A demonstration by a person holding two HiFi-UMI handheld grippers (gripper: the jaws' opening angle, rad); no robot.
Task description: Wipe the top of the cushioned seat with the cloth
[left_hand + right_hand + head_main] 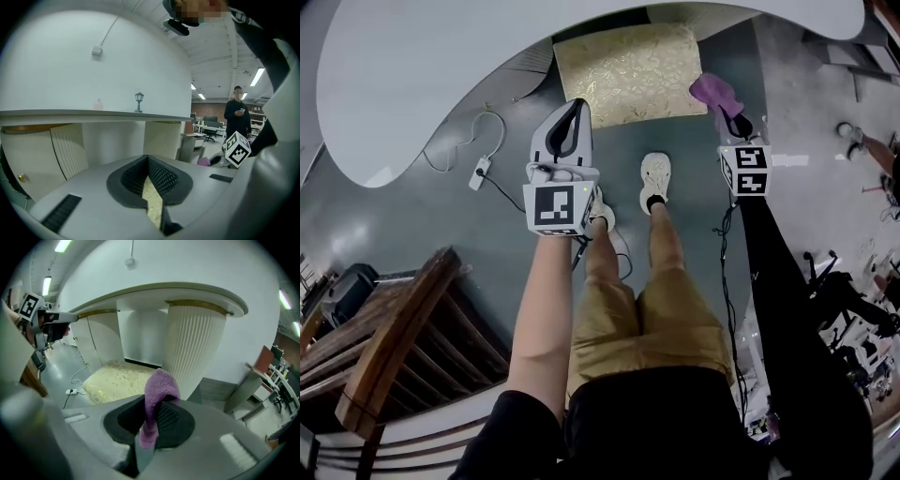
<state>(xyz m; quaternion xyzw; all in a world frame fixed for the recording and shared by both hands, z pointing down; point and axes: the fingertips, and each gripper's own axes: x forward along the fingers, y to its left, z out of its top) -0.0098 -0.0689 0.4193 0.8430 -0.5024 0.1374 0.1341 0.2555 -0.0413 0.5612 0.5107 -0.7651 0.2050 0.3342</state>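
The cushioned seat is a pale gold patterned pad that lies low under the curved white counter, at the top middle of the head view. My left gripper hovers over its near left corner, shut and holding nothing. In the left gripper view a sliver of the seat shows between the pads of the left gripper. My right gripper hangs just off the seat's right edge, shut on a purple cloth. In the right gripper view the cloth sticks up from the right gripper, with the seat ahead to the left.
A white curved counter overhangs the seat, on ribbed columns. A power strip with its cable lies on the grey floor to the left. A wooden frame stands at lower left. My shoes are just short of the seat. A person stands far off.
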